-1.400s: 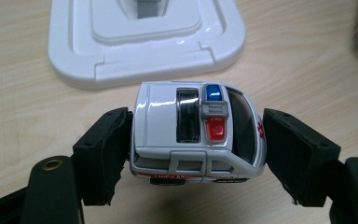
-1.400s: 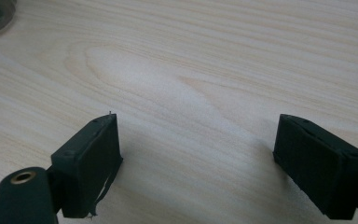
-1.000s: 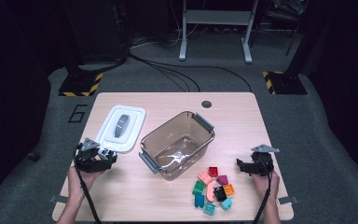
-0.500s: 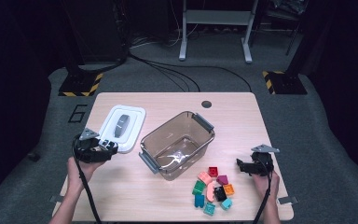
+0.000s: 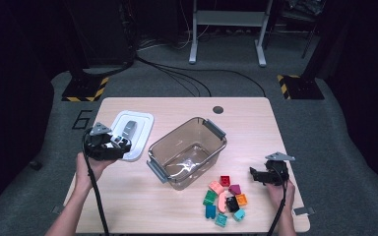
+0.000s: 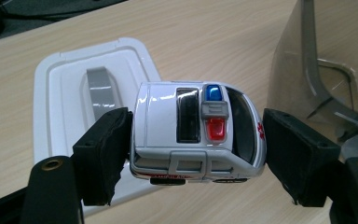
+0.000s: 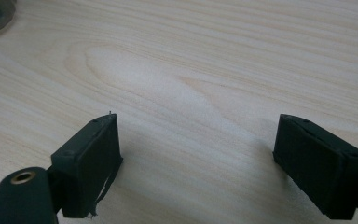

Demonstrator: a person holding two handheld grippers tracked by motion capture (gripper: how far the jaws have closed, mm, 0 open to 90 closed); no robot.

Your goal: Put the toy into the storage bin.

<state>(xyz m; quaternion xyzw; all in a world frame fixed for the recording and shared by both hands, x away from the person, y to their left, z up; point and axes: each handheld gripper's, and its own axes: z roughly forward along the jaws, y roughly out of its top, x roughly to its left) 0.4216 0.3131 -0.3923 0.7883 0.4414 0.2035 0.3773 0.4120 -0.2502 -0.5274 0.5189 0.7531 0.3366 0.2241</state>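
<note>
Your left gripper (image 6: pixel 196 140) is clamped on the toy ambulance (image 6: pixel 198 133) beside the clear bin (image 5: pixel 188 152); your right gripper (image 7: pixel 198 161) stands apart, holding nothing.

The toy car (image 6: pixel 198 133) is white with a blue and a red roof light. The lid (image 5: pixel 132 132) is white with a grey handle. The bin (image 5: pixel 189 151) is clear brown-grey; the blocks (image 5: pixel 225 198) are red, pink, green, orange, teal and black.

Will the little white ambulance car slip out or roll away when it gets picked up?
Probably not while held: the left hand-held gripper squeezes the toy ambulance at both ends with soft-looking black pads. Its glossy, hard-looking body could slide if the grip loosened. It has wheels, so it would likely roll if set down on the table.
</note>
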